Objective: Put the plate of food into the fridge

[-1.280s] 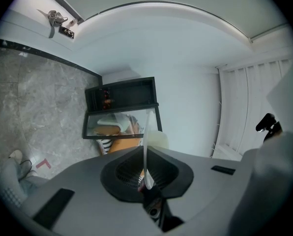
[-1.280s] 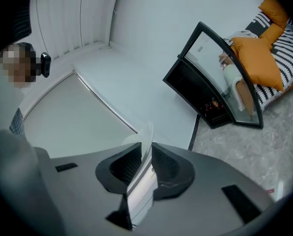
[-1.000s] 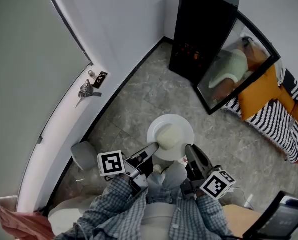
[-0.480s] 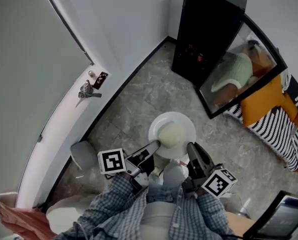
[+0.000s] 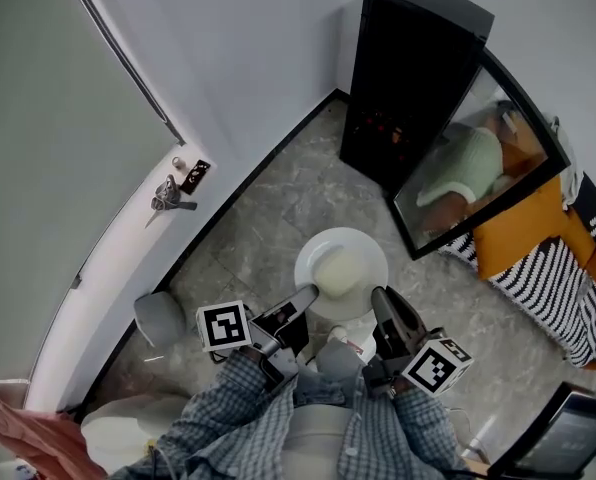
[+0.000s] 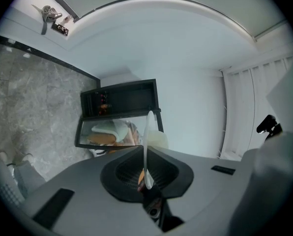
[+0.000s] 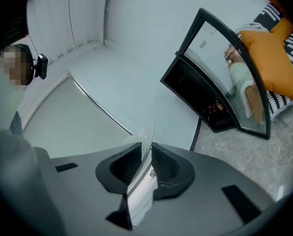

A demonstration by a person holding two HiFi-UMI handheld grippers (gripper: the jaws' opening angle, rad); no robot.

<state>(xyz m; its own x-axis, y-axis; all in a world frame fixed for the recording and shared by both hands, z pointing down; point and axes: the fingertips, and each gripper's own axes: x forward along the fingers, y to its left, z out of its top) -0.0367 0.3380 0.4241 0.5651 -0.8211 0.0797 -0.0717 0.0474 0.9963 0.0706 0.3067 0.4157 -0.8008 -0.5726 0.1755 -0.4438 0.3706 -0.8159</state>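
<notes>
A white plate point(image 5: 365, 245) with a pale mound of food point(image 5: 340, 268) hangs level above the stone floor. My left gripper point(image 5: 308, 294) is shut on its near-left rim, and my right gripper point(image 5: 379, 299) is shut on its near-right rim. The plate's thin edge point(image 6: 147, 141) stands between the pads in the left gripper view, and the rim point(image 7: 145, 144) does likewise in the right gripper view. A small black fridge point(image 5: 408, 68) stands ahead in the corner, with its glass door point(image 5: 473, 158) swung open to the right.
A grey door with a metal handle point(image 5: 171, 194) lines the left wall. A grey round stool point(image 5: 160, 318) sits near my left side. An orange cushion point(image 5: 528, 213) and striped fabric point(image 5: 553, 268) lie right of the fridge. A dark screen point(image 5: 568, 438) is at bottom right.
The view has shifted slightly, so the fridge sits a little lower and more central. Both grippers still hold the plate the same way.
</notes>
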